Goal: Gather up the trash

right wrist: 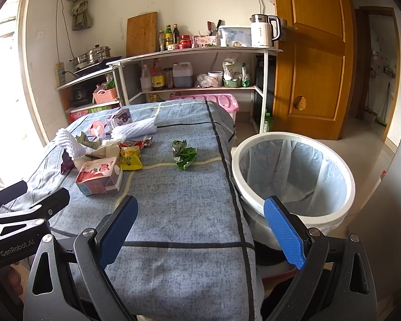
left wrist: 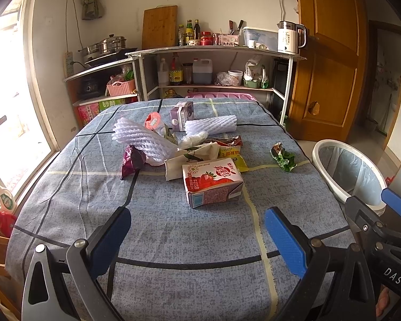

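Both grippers stand wide open and empty above the near cloth: left gripper (left wrist: 197, 230), right gripper (right wrist: 200, 222). The lined white bin (right wrist: 291, 139) sits beside the table's right edge. The red milk carton (left wrist: 211, 184), a rigid box on its side, lies at the near end of the trash pile, left of the bin. Best practice, in the inspector's judgement: square the left jaws across its flat faces. The crumpled green wrapper (right wrist: 184, 156), thin foil, lies nearer the bin. The foam netting (left wrist: 144, 139) looks soft and ribbed.
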`<state>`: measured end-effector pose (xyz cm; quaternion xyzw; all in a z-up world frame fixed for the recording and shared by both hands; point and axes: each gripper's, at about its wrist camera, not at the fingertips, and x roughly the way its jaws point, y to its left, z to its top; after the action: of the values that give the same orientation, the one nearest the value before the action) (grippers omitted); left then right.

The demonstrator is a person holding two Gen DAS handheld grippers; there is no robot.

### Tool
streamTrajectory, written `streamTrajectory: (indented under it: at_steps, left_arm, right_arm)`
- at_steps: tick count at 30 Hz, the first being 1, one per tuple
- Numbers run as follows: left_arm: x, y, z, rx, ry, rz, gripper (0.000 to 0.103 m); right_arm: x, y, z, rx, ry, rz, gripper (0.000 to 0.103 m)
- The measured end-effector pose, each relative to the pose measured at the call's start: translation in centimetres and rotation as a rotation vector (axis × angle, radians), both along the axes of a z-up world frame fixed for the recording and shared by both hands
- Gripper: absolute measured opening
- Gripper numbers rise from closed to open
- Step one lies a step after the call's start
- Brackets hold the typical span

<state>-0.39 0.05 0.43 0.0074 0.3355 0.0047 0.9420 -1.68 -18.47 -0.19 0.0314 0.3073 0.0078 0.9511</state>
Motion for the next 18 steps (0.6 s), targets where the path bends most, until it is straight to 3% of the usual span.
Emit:
streamTrajectory:
  at_steps: [18]
  left_arm:
    - [-0.1,0.24,0.01,0.0,0.0,0.002,0.102]
  right_arm:
    - [-0.06,0.21,0.02,-0.002,-0.001,0.002,0.096]
